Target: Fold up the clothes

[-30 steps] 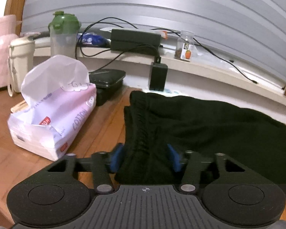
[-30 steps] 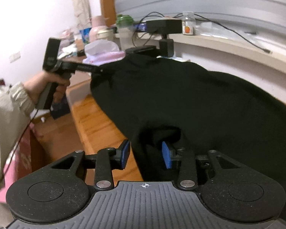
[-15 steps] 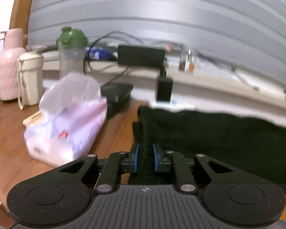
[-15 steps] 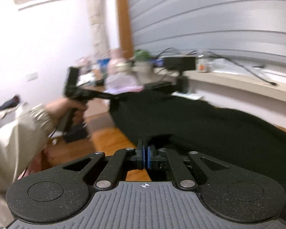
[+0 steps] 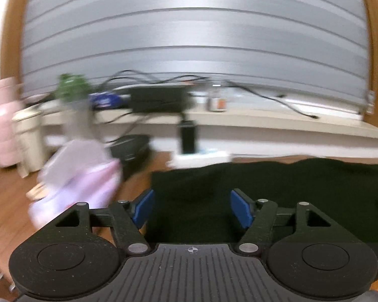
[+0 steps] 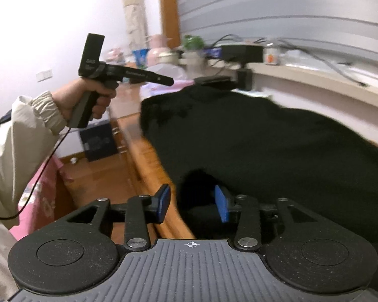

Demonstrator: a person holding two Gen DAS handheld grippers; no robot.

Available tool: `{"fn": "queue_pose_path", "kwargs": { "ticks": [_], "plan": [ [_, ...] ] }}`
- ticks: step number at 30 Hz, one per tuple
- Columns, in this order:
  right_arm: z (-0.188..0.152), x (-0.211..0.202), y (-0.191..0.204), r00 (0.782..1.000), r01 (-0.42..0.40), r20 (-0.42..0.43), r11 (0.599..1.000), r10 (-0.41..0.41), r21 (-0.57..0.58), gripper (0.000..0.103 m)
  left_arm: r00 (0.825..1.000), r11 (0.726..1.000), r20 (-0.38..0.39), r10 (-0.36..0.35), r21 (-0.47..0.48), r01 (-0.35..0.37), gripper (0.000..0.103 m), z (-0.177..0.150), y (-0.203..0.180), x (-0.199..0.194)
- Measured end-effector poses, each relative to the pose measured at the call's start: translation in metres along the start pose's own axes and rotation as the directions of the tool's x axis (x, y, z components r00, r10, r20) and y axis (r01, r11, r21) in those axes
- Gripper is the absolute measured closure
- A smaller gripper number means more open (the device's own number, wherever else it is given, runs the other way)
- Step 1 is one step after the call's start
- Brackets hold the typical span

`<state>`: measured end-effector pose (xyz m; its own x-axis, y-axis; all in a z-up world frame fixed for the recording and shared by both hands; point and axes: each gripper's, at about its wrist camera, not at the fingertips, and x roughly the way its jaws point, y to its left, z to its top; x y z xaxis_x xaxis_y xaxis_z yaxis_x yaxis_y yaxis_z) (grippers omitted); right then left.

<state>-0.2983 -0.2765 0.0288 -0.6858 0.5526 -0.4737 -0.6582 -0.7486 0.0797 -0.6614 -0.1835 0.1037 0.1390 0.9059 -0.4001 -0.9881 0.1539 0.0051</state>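
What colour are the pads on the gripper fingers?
Blue, on black fingers; clearest in the right wrist view.

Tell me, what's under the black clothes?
The black clothes lie on a wooden table; its bare boards show along their near edge. Anything else beneath is covered by the cloth, so it cannot be seen.

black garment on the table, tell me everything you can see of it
The black garment is a dark, soft, knit-looking cloth lying spread and mostly flat on the wooden table, its near edge running along the table's front. No seams or print show. Both grippers' jaws have just opened; neither the left gripper nor the right gripper grips it.
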Motion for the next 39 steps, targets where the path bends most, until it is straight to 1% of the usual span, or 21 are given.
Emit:
{"fn": "queue_pose_path", "kwargs": {
  "ticks": [2,4,6,9,11,12,14,15,16,18,20,22,23,27,29,31,33,36,38,39],
  "plan": [
    [-0.001,-0.012,-0.007,0.999,0.044,0.017,0.999,-0.044,0.003,0.062,0.999,0.999,-0.007,-0.04,0.024,0.04,0.025,0.008,-0.016,0.017],
    [-0.001,-0.021,-0.017,0.997,0.069,0.026,0.997,-0.069,0.022,0.062,0.996,0.996,-0.021,-0.082,0.042,0.083,0.025,0.015,-0.034,0.036],
    [-0.001,-0.029,-0.026,0.995,0.095,0.035,0.995,-0.097,0.037,0.062,0.99,0.989,-0.044,-0.133,0.062,0.135,0.024,0.023,-0.053,0.058],
    [0.002,-0.03,-0.035,0.99,0.136,0.041,0.99,-0.137,0.044,0.061,0.98,0.976,-0.069,-0.186,0.105,0.193,0.024,0.03,-0.083,0.09],
    [0.003,-0.024,-0.042,0.986,0.16,0.034,0.986,-0.162,0.055,0.061,0.977,0.969,-0.1,-0.19,0.143,0.203,0.025,0.028,-0.096,0.106],
    [0.003,-0.021,-0.046,0.985,0.171,0.023,0.983,-0.173,0.066,0.061,0.976,0.966,-0.117,-0.185,0.163,0.203,0.027,0.026,-0.102,0.113],
    [0.0,-0.012,-0.053,0.981,0.195,-0.012,0.977,-0.194,0.084,0.061,0.973,0.958,-0.15,-0.175,0.203,0.203,0.032,0.022,-0.114,0.127],
    [-0.002,-0.008,-0.056,0.977,0.214,-0.034,0.973,-0.212,0.09,0.061,0.971,0.953,-0.167,-0.169,0.222,0.204,0.038,0.02,-0.119,0.134],
    [-0.006,-0.006,-0.06,0.971,0.237,-0.06,0.967,-0.232,0.095,0.061,0.969,0.952,-0.184,-0.162,0.228,0.203,0.045,0.016,-0.12,0.138],
    [-0.013,-0.005,-0.067,0.967,0.25,-0.083,0.962,-0.241,0.111,0.061,0.964,0.958,-0.222,-0.147,0.21,0.194,0.046,0.002,-0.11,0.142],
    [-0.018,-0.006,-0.071,0.966,0.251,-0.092,0.96,-0.241,0.124,0.061,0.962,0.966,-0.219,-0.162,0.165,0.2,0.045,-0.007,-0.096,0.14],
    [-0.019,-0.008,-0.073,0.968,0.243,-0.091,0.962,-0.233,0.126,0.061,0.96,0.97,-0.217,-0.176,0.126,0.206,0.045,-0.007,-0.088,0.137],
    [-0.02,-0.009,-0.074,0.969,0.239,-0.091,0.963,-0.229,0.125,0.061,0.96,0.971,-0.219,-0.176,0.123,0.206,0.044,-0.007,-0.086,0.136],
    [-0.023,-0.013,-0.076,0.974,0.223,-0.081,0.964,-0.214,0.141,0.061,0.962,0.965,-0.23,-0.143,0.183,0.187,0.038,-0.005,-0.095,0.139],
    [-0.024,-0.016,-0.075,0.974,0.224,-0.073,0.964,-0.215,0.142,0.061,0.964,0.965,-0.232,-0.132,0.192,0.179,0.034,0.001,-0.1,0.143],
    [-0.025,-0.02,-0.072,0.973,0.23,-0.064,0.964,-0.223,0.135,0.061,0.968,0.962,-0.209,-0.139,0.204,0.183,0.034,0.01,-0.109,0.145],
    [-0.027,-0.029,-0.07,0.971,0.24,-0.048,0.961,-0.235,0.137,0.06,0.97,0.957,-0.18,-0.165,0.208,0.201,0.034,0.021,-0.122,0.148],
    [-0.038,-0.06,-0.073,0.963,0.268,-0.01,0.949,-0.27,0.167,0.06,0.96,0.945,-0.163,-0.228,0.201,0.258,0.034,0.035,-0.146,0.159],
    [-0.05,-0.089,-0.085,0.941,0.332,-0.008,0.923,-0.337,0.194,0.06,0.95,0.937,-0.157,-0.271,0.183,0.297,0.033,0.041,-0.164,0.166],
    [-0.057,-0.103,-0.092,0.928,0.367,-0.009,0.906,-0.374,0.209,0.06,0.941,0.93,-0.156,-0.299,0.172,0.324,0.031,0.043,-0.174,0.169]
  ]
}}
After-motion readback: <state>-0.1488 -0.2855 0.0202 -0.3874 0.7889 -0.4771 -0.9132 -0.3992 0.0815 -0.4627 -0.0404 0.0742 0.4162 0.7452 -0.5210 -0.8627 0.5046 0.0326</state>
